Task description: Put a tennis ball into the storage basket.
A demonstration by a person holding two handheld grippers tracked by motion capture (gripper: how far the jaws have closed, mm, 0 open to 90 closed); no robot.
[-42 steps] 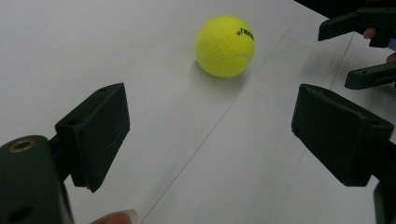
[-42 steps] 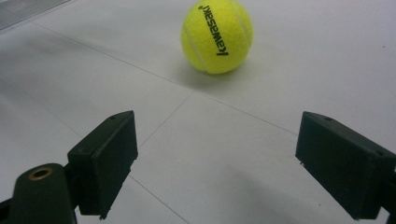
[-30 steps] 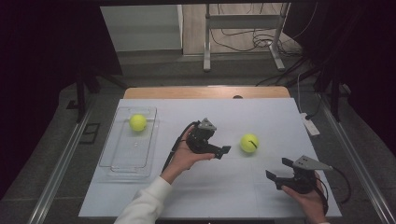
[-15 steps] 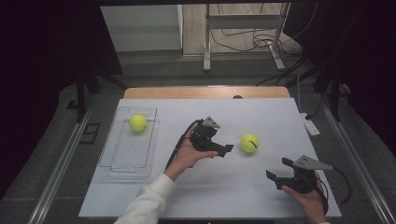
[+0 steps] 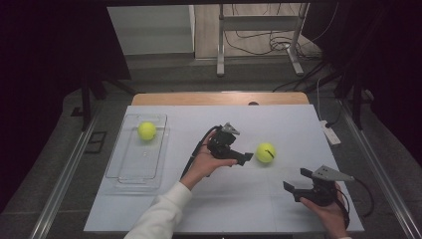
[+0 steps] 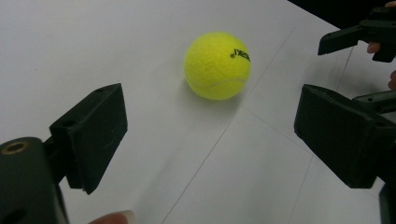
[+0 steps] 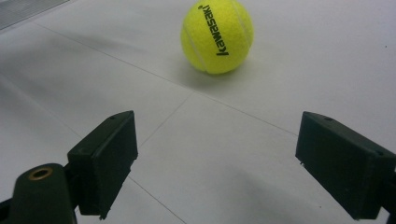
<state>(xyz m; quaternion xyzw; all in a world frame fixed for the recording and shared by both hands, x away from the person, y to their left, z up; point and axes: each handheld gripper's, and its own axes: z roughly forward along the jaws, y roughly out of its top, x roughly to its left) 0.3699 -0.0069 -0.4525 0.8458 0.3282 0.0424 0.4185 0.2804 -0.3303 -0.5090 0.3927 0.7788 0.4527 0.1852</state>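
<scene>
A yellow tennis ball (image 5: pixel 265 153) lies on the white table right of centre. My left gripper (image 5: pixel 240 150) is just to its left, open and aimed at it. In the left gripper view the ball (image 6: pixel 217 65) lies ahead of the wide-apart jaws of the left gripper (image 6: pixel 215 135), untouched. My right gripper (image 5: pixel 299 182) is held open near the front right, pointing toward the same ball. In the right gripper view the ball (image 7: pixel 217 36), printed "kawasaki", sits well beyond the right gripper (image 7: pixel 233 163), whose jaws hold nothing.
A clear plastic tray (image 5: pixel 134 169) stands at the table's left with a second tennis ball (image 5: pixel 147 130) at its far end. A white power strip (image 5: pixel 328 132) lies at the right edge. The other gripper (image 6: pixel 359 37) appears at the top right of the left gripper view.
My left gripper has edged slightly rightward toward the ball. The right gripper and both balls have stayed put.
</scene>
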